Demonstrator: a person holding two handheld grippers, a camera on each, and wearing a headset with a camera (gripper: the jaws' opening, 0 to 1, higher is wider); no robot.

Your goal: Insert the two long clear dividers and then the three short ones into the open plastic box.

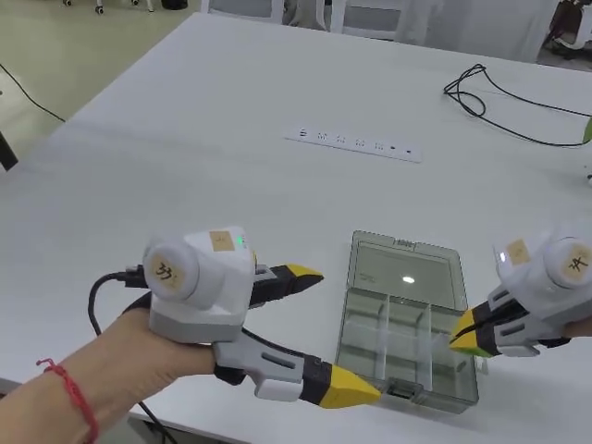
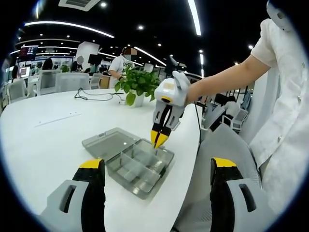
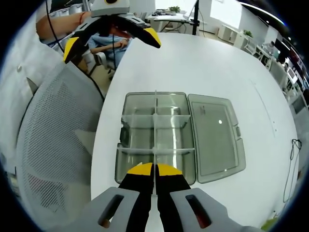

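Two hand-held grippers work over the open plastic box (image 1: pixel 347 338), which sits on the white bench (image 1: pixel 185 166) with its lid (image 1: pixel 407 268) laid flat at 12 o'clock. Clear dividers (image 3: pixel 155 116) cross inside it. In the head view the right hand-held gripper (image 3: pixel 155 168) is clenched at the box's 3 o'clock edge, tips down over a divider line. Whether a clear strip sits pinched between them, I cannot tell. The left hand-held gripper (image 1: pixel 333 331) hangs released at 9 o'clock. To seat this piece well, I would keep it upright, line its ends up with the wall slots, and press straight down evenly.
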